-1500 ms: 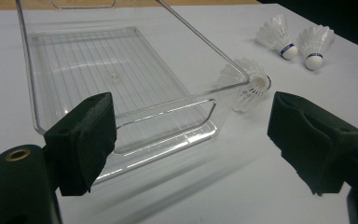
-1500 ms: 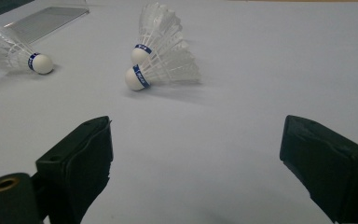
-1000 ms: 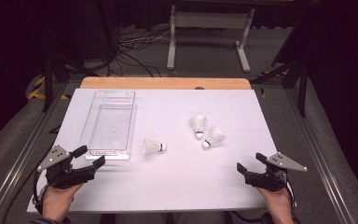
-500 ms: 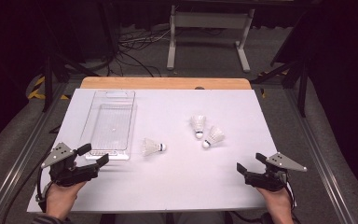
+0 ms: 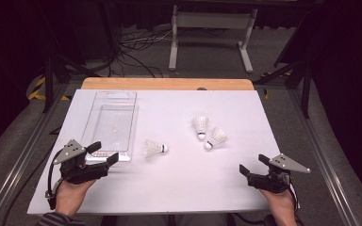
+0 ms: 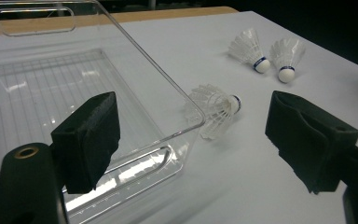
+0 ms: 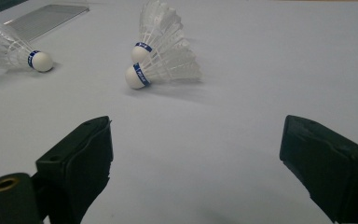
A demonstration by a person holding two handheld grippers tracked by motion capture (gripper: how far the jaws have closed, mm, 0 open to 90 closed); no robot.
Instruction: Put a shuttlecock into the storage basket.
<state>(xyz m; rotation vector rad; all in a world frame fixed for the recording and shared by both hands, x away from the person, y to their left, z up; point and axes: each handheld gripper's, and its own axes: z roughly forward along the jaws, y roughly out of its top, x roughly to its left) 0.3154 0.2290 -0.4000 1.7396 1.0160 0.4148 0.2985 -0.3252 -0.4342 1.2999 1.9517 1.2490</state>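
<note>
A clear plastic tray [image 5: 115,94] lies at the table's left, empty. One white shuttlecock [image 5: 154,149] lies on its side just right of the tray's near corner. Two more shuttlecocks [image 5: 200,126] [image 5: 215,138] lie close together right of centre. My left gripper [image 5: 104,153] stands open at the tray's near end, holding nothing. In the left gripper view the tray corner [image 6: 168,88] and the nearest shuttlecock [image 6: 214,109] sit between the jaws of the left gripper [image 6: 198,140]. My right gripper [image 5: 252,165] is open near the front right edge, and the pair [image 7: 168,70] lies ahead of it.
The white table sheet [image 5: 184,188] has bare room in the middle and along the front. A wooden strip [image 5: 169,84] runs along the far edge. Beyond it stand a metal frame [image 5: 209,21] and floor cables. Metal rails flank both sides.
My left gripper has turned and shifted a little to the right, toward the tray's near end. The right gripper and the shuttlecocks have stayed put.
</note>
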